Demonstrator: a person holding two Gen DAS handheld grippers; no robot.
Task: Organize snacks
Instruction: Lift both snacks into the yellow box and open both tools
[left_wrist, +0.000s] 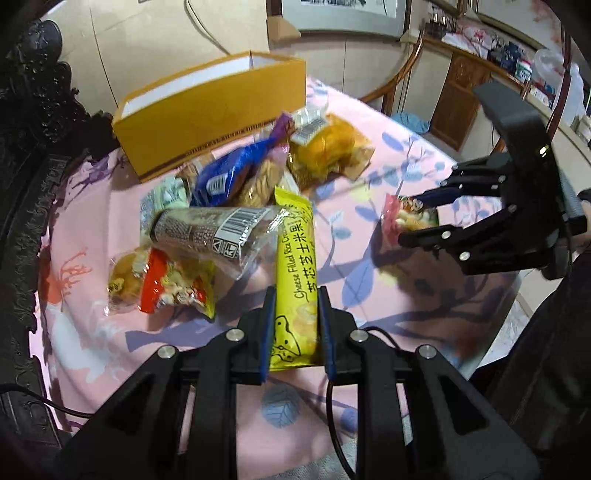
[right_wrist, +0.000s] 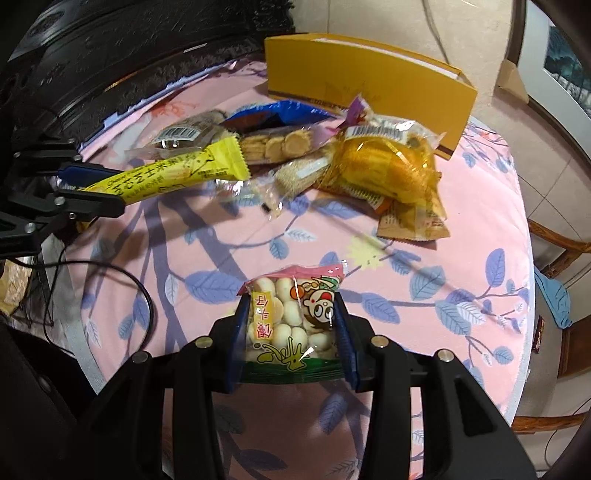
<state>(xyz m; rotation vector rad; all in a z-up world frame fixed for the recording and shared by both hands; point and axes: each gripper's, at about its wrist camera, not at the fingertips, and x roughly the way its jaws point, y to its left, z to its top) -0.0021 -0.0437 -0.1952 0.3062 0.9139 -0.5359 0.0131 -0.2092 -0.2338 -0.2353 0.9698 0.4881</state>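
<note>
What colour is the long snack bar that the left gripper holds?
Bright yellow with dark lettering: the long snack bar in the left gripper shows best in the left wrist view.

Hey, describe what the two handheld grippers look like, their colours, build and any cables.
Both the left gripper and right gripper are black linkage frames with silver pivot pins and blue pads lining the fingers. A black cable trails beneath the left one. A small green light glows on the right unit.

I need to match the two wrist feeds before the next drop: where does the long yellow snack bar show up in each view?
Left wrist view: the yellow snack bar is at bottom centre, clamped in the left gripper, pointing up the picture.
Right wrist view: it lies at the left edge, slanting up to the right, held by that gripper.
Shared landmark: the yellow box, behind the snack pile in both views.
</note>
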